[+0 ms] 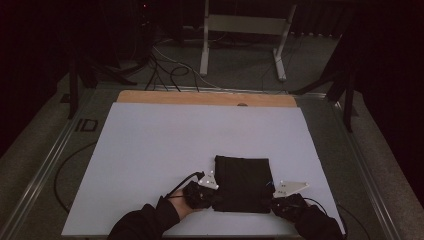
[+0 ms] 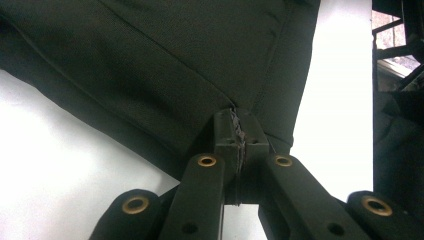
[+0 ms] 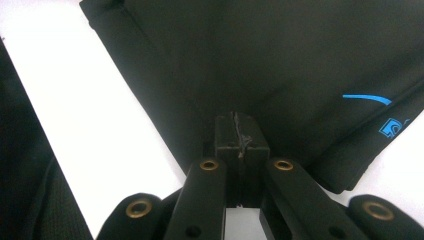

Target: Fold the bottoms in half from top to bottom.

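Cloth (image 1: 243, 183) corners pinched, both grippers' fingers (image 2: 227, 135)

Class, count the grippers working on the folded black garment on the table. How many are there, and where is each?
2. The left gripper is shut on the near left corner of the black garment; the right gripper is shut on its near right corner.

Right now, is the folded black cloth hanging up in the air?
No, the folded black cloth lies flat on the white table.
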{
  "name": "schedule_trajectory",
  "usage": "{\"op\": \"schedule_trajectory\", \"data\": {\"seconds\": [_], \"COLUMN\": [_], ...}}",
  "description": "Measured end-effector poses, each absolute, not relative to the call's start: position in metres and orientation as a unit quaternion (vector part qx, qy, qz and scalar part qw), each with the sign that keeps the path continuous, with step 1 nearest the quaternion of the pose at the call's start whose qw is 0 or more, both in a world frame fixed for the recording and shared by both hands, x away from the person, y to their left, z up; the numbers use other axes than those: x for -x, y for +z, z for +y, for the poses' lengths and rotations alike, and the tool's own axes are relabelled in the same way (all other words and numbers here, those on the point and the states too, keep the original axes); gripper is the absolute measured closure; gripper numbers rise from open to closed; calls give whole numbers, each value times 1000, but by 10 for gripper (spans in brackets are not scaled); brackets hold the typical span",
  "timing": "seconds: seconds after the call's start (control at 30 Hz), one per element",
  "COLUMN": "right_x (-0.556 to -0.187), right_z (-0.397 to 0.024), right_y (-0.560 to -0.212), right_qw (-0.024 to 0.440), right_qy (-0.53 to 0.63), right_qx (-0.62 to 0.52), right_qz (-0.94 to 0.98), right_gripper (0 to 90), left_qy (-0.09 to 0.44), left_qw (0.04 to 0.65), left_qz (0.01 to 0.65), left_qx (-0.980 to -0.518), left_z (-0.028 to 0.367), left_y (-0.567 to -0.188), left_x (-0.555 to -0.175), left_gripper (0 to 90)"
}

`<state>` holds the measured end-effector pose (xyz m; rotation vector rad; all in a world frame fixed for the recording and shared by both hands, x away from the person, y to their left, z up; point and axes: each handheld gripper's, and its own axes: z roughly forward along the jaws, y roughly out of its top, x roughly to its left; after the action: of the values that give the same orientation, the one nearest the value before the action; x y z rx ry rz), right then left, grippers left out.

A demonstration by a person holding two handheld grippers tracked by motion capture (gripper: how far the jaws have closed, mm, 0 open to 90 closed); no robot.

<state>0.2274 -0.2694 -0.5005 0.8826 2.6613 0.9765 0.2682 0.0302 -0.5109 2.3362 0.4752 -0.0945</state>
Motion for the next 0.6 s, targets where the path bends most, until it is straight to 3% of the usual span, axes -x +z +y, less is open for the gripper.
{"op": "schedule_trajectory", "data": {"seconds": [0.43, 0.6], "right_x": [-231, -232], "right_z": [-272, -272], "right_y": [-497, -491], "right_qw": [80, 86], "right_qy": [345, 360], "right_qx": [-305, -310], "right_qz": [884, 876], "right_gripper": [899, 771], "left_qy": [-54, -59], "left_qw": [382, 394], "left_qz": [186, 179], "left_qx": [-904, -899], "left_z": [33, 32], "left_y": [-508, -500], "left_x": [-271, -270], "left_gripper": [892, 808]}}
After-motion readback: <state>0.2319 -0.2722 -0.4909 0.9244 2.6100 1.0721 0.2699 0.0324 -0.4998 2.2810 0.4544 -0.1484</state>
